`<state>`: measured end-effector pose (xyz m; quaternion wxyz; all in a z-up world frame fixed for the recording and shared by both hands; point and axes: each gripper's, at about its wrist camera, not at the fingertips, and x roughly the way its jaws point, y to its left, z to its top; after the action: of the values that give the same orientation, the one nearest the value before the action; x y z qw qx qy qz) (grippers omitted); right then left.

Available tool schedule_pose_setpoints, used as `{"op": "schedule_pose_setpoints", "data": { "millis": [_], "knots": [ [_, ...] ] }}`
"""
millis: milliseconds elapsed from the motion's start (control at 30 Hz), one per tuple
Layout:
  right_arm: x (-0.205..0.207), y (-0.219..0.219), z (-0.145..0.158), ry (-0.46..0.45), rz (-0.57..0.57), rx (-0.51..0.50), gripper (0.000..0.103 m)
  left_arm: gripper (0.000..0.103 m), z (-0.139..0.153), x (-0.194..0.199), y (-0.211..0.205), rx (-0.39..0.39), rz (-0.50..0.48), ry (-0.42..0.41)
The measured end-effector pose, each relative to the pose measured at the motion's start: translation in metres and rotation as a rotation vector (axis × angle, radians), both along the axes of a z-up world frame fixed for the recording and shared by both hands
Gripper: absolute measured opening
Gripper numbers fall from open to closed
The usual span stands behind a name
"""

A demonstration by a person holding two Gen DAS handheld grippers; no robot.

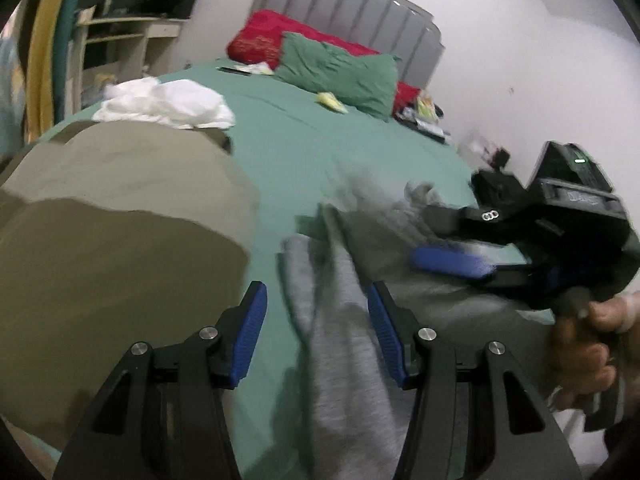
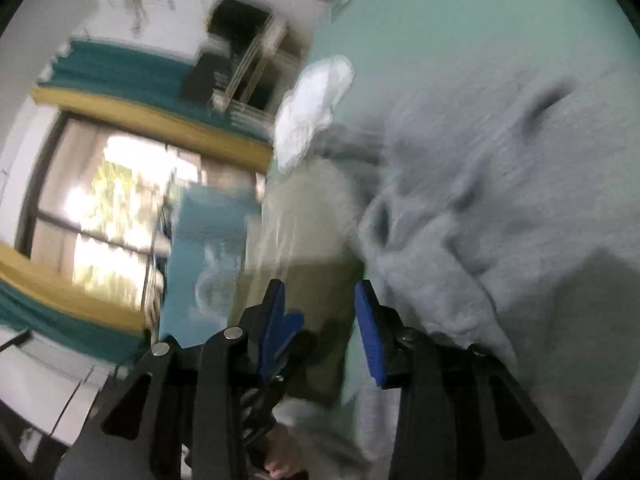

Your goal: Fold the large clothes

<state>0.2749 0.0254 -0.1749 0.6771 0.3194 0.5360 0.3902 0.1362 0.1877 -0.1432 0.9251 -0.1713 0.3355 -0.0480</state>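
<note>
Olive folded garment [image 1: 120,220] fills the left of the frame, white cloth [image 1: 168,104] behind it, green pillow [image 1: 340,72] upper centre. Grey garment [image 1: 344,340] runs lengthwise from bottom centre toward the right on the green bed [image 1: 280,140]. Left gripper [image 1: 316,300] gapes empty; right gripper [image 2: 320,300] narrower, empty. Only the right wrist view shows the window [image 2: 108,208].

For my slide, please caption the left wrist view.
Open left gripper above a grey garment on the green bed.
</note>
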Motion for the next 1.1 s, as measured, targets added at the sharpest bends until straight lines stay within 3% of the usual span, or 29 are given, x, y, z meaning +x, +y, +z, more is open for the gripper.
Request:
{"op": "schedule_pose_setpoints", "data": {
  "millis": [133,200,267,333,400,467,633,667,700,767,933,1000,1067,1100],
  "knots": [
    [-0.003,0.014,0.044,-0.161,0.027,0.003,0.042,0.056,-0.005,-0.001,0.017,-0.089,0.040,0.008],
    [-0.009,-0.005,0.068,-0.236,0.005,0.013,0.061,0.056,-0.005,-0.001,0.019,-0.151,0.014,-0.003],
    [-0.019,-0.038,0.093,-0.327,-0.037,0.019,0.073,0.056,-0.002,0.004,0.005,-0.181,-0.041,-0.023],
    [-0.031,-0.065,0.100,-0.387,-0.069,-0.013,0.076,0.060,0.002,0.009,-0.016,-0.196,-0.114,-0.033],
    [-0.043,-0.086,0.095,-0.412,-0.093,-0.090,0.076,0.067,0.007,0.011,-0.041,-0.211,-0.194,-0.043],
    [-0.053,-0.112,0.070,-0.372,-0.129,-0.219,0.076,0.073,0.006,0.010,-0.065,-0.200,-0.269,-0.032],
    [-0.080,-0.166,0.016,-0.311,-0.226,-0.400,0.076,0.073,-0.029,0.014,-0.121,-0.036,-0.357,0.160],
    [-0.081,-0.171,0.010,-0.297,-0.243,-0.411,0.076,0.063,-0.035,0.014,-0.127,-0.017,-0.371,0.175],
    [-0.083,-0.183,0.002,-0.275,-0.268,-0.403,0.076,0.034,-0.037,0.014,-0.132,-0.002,-0.403,0.173],
    [-0.087,-0.198,-0.007,-0.251,-0.298,-0.374,0.076,0.008,-0.032,0.012,-0.135,0.035,-0.418,0.155],
    [-0.089,-0.203,0.009,-0.283,-0.292,-0.360,0.076,0.008,0.002,0.000,-0.092,-0.054,-0.297,0.104],
    [-0.091,-0.198,0.012,-0.313,-0.278,-0.362,0.076,0.008,0.007,-0.003,-0.078,-0.010,-0.265,0.121],
    [-0.091,-0.182,0.003,-0.313,-0.226,-0.355,0.076,0.009,-0.001,0.000,-0.080,0.101,-0.260,0.163],
    [-0.092,-0.172,-0.005,-0.310,-0.194,-0.336,0.076,0.010,-0.007,0.004,-0.082,0.118,-0.262,0.195]
  ]
}}
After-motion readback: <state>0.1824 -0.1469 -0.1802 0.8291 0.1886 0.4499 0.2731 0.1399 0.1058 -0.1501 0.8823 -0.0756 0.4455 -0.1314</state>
